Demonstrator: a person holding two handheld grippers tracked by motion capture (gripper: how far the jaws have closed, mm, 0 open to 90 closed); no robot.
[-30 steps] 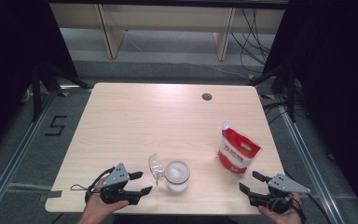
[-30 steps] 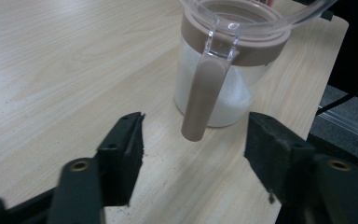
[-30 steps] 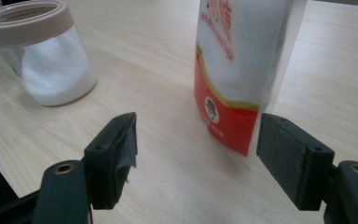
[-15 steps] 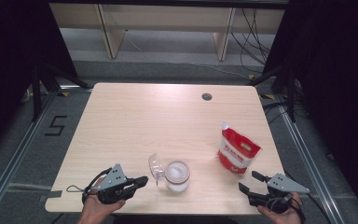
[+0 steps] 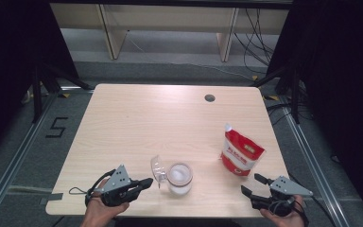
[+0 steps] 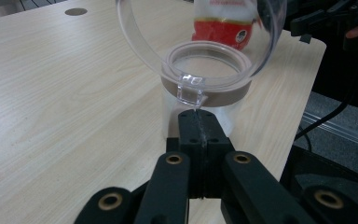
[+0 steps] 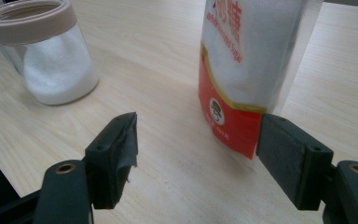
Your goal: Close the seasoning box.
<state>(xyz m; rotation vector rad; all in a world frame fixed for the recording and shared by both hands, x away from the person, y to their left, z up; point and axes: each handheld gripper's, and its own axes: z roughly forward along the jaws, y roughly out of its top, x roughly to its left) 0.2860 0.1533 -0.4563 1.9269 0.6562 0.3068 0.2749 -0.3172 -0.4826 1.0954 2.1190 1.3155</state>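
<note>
A clear glass jar [image 5: 179, 178] with a tan rim holds white powder and stands near the table's front edge. Its clear hinged lid [image 5: 158, 169] is flipped up on the jar's left side. My left gripper [image 5: 144, 182] is shut with nothing between its jaws, its tips just short of the lid's clasp [image 6: 189, 88]. A red and white pouch [image 5: 239, 151] stands upright to the right of the jar. My right gripper [image 5: 251, 185] is open just in front of the pouch [image 7: 247, 70], with the jar [image 7: 44, 56] to its left.
The wooden table [image 5: 170, 123] has a round cable hole [image 5: 210, 98] at the back right. Metal rails run along the floor on both sides. Shelving legs and cables stand behind the table.
My left gripper has closed its jaws and edged right toward the jar's lid. The right gripper has stayed in place.
</note>
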